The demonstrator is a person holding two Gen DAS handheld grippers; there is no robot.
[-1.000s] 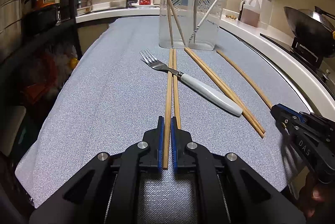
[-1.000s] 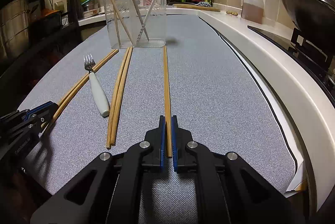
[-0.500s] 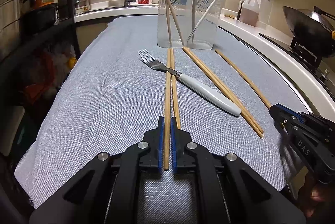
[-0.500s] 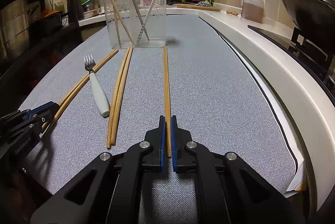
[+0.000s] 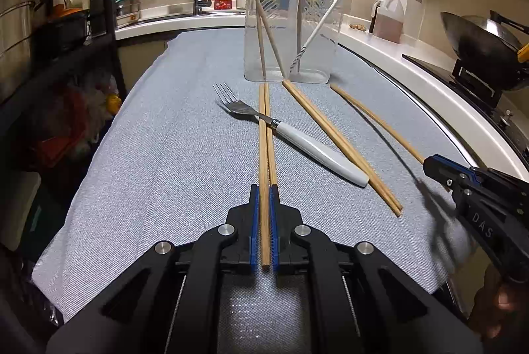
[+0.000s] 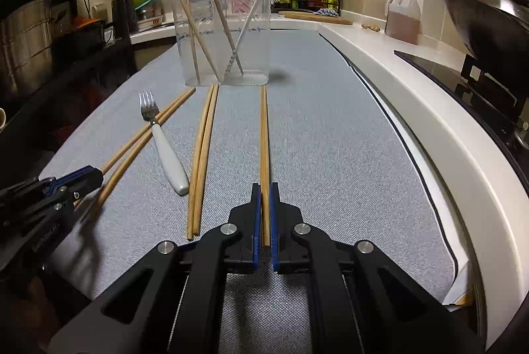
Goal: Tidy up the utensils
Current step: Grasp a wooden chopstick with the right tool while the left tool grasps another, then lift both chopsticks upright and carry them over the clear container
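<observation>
On the grey-clothed counter (image 5: 165, 155), both grippers' fingers pinch chopstick ends: left gripper (image 5: 264, 192) one chopstick (image 5: 263, 155), right gripper (image 6: 264, 190) another chopstick (image 6: 264, 139).

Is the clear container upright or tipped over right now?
Upright. The clear container stands on its base on the grey mat, rim up, with chopsticks and a white-handled utensil leaning inside.
</observation>
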